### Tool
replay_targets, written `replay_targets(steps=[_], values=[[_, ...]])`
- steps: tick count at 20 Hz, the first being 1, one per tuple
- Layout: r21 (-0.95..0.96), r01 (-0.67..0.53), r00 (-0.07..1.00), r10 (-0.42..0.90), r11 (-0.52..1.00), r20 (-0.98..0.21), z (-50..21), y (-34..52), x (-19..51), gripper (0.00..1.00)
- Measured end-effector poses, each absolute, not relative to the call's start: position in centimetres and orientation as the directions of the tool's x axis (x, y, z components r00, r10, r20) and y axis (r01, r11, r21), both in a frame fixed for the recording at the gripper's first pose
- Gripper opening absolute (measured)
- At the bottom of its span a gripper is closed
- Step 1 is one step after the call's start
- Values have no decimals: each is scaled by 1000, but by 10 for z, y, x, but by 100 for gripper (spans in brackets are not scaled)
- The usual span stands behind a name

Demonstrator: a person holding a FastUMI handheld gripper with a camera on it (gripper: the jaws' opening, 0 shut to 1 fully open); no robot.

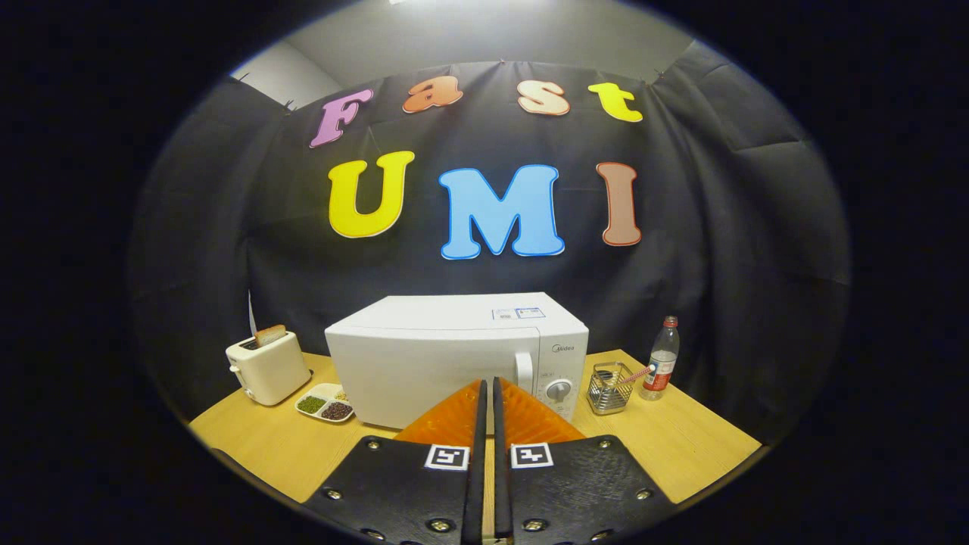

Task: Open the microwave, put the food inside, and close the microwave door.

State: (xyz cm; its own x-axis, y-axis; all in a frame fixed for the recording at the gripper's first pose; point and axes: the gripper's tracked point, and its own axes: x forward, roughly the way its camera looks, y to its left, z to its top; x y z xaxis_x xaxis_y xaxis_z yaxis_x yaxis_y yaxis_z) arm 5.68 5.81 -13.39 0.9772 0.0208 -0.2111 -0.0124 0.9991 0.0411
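A white microwave [447, 356] stands on the wooden table [681, 446] with its door closed. Its vertical handle [524, 371] is at the door's right side, beside a control panel with a round knob [559, 390]. A white divided dish of food [325, 403] with green and dark portions lies on the table just left of the microwave. My gripper [488, 386] is shut with nothing between its fingers. Its tips point at the lower front of the microwave, a little left of the handle and still short of it.
A white toaster [266, 367] with a slice of bread in it stands left of the dish. Right of the microwave are a wire basket [610, 387] and a clear bottle with a red label [662, 369]. Black cloth hangs behind the table.
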Motion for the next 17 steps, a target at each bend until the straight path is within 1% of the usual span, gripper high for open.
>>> replay_targets(steps=[4, 5, 6, 7, 8, 9, 10, 11, 12, 17], values=[[22, -25, 981, 29, 999, -191, -131, 62, 25, 6], [22, -33, 982, 37, 999, -186, -130, 64, 18, 9], [26, -41, 982, 45, 999, -182, -129, 68, 12, 29], [27, -46, 983, 50, 999, -178, -128, 71, 8, 42], [24, -45, 984, 49, 999, -172, -127, 73, 3, 67], [23, -44, 985, 47, 999, -165, -124, 75, 1, 75], [25, -49, 986, 52, 999, -158, -122, 79, -2, 86], [26, -51, 986, 55, 998, -155, -119, 82, -4, 92], [26, -57, 986, 60, 998, -154, -118, 85, -6, 96], [32, -81, 986, 85, 996, -143, -110, 95, -10, 96]])
